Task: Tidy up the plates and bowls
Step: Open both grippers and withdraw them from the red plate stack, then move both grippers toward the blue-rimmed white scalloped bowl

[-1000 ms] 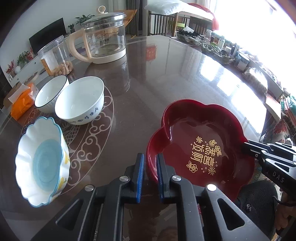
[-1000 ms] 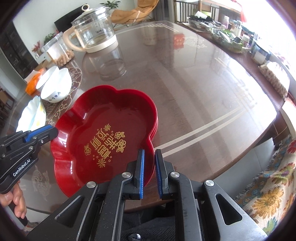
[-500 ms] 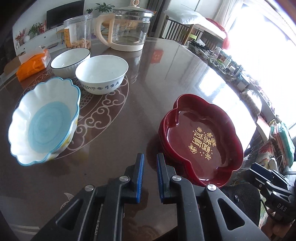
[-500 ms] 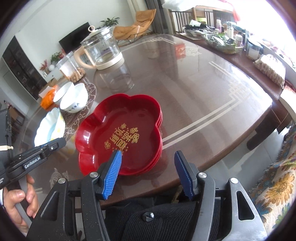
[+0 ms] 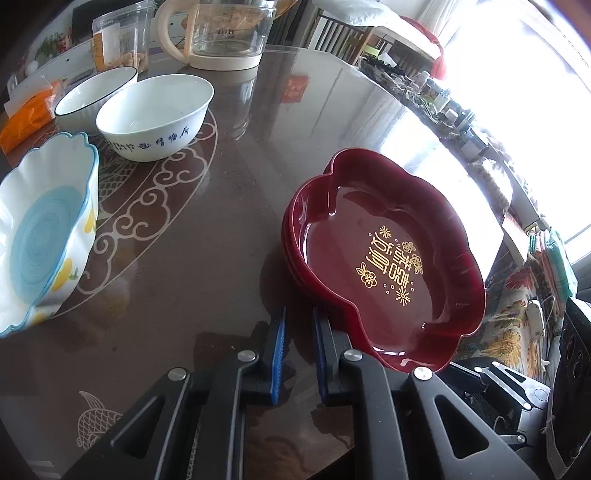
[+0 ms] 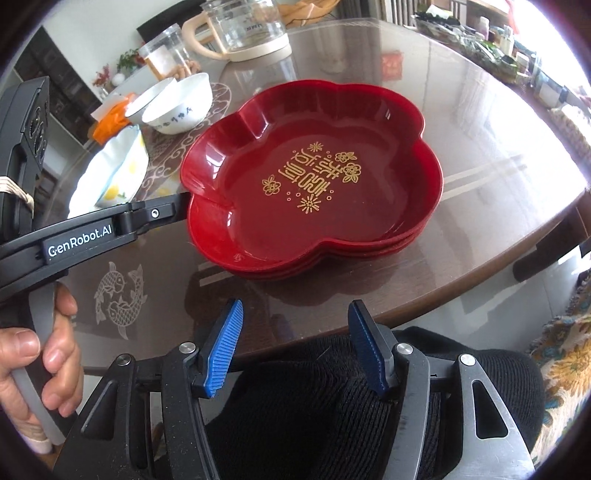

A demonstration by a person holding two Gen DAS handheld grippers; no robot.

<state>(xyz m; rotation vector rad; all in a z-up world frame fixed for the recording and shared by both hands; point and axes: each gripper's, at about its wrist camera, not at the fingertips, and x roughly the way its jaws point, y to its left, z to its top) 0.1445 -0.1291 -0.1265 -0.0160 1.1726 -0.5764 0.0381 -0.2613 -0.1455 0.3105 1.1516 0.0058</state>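
Stack of red flower-shaped plates (image 6: 314, 177) sits on the glass-topped round table (image 6: 480, 155), close to the near edge, gold characters on the top plate. Left gripper (image 5: 297, 354) has its jaws nearly together with nothing between them, tips just beside the stack's near-left rim; whether they touch it I can't tell. In the right wrist view the left gripper (image 6: 186, 206) reaches in from the left, a hand (image 6: 33, 365) on its handle. Right gripper (image 6: 293, 343) stands wide apart and empty, hovering over the near table edge, well short of the stack, dark knit fabric below it. White bowl with blue characters (image 5: 155, 116) and dark-rimmed white bowl (image 5: 94, 96) sit touching toward the far-left edge; scalloped white bowl with blue centre (image 5: 44, 229) is at the left edge, apart from both. Glass kettle (image 5: 225, 35) and clear jar (image 5: 122, 38) at the far edge. Open tabletop lies between the bowls and the stack, and more beyond the stack to the right.
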